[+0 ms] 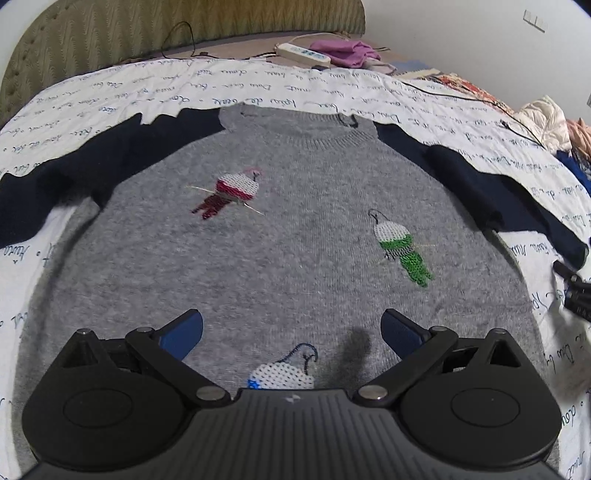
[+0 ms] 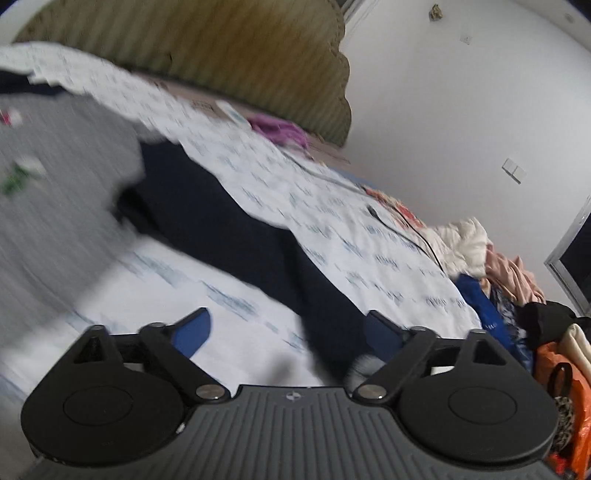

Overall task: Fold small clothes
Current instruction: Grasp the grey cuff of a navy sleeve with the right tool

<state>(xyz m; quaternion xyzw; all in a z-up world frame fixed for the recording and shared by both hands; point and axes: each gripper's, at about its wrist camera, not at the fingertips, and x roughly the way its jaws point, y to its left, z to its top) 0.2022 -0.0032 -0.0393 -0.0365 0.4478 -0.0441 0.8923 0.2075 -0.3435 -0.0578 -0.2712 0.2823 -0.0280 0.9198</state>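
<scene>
A small grey knit sweater (image 1: 280, 236) with navy sleeves and embroidered birds lies flat, face up, on a white sheet with blue script (image 1: 258, 85). Its collar points away from me. My left gripper (image 1: 291, 332) is open and empty, hovering over the sweater's lower middle, above a blue and white bird (image 1: 284, 373). My right gripper (image 2: 291, 332) is open and empty over the sweater's right navy sleeve (image 2: 236, 229) near its cuff; that view is motion-blurred. The grey body shows at the left there (image 2: 62, 177). The right gripper's edge shows in the left wrist view (image 1: 576, 288).
A green padded headboard (image 1: 147, 33) stands at the back. A white power strip (image 1: 303, 53), purple cloth (image 1: 347, 51) and black cables (image 1: 480, 99) lie beyond the sheet. A pile of clothes and an orange bag (image 2: 561, 373) sits at the right. A white wall (image 2: 461, 110) is behind.
</scene>
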